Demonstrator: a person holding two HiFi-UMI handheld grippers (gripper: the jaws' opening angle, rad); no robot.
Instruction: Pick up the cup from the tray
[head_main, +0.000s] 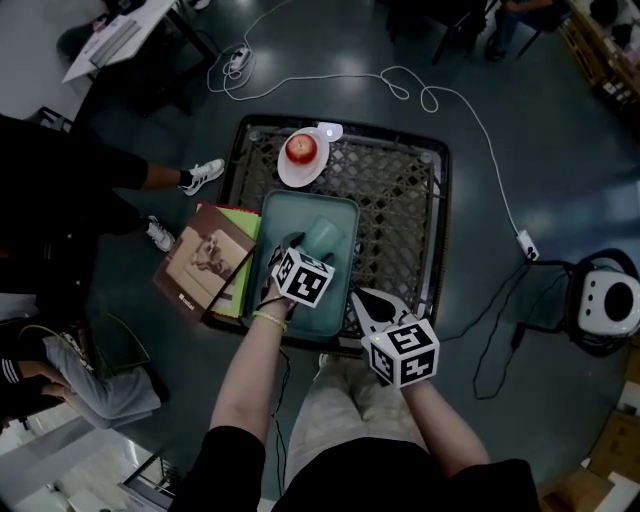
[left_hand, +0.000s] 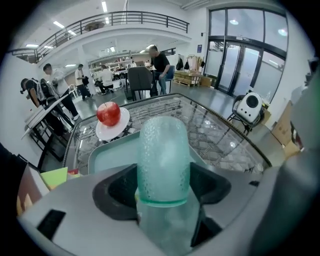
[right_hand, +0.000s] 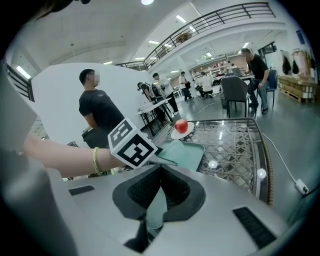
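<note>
The pale green, dimpled plastic cup (left_hand: 164, 160) sits between the jaws of the left gripper (head_main: 304, 252), which are clenched on its sides. Its rim points toward the gripper and its closed bottom points away. The cup is above the teal rectangular tray (head_main: 276, 214), and I cannot tell if it already hangs free of it. The right gripper (right_hand: 159, 199) waits near the front edge of the lattice-patterned glass tabletop (head_main: 400, 200), its jaws pressed together and empty, probably because one gripper is enough for this lift.
</note>
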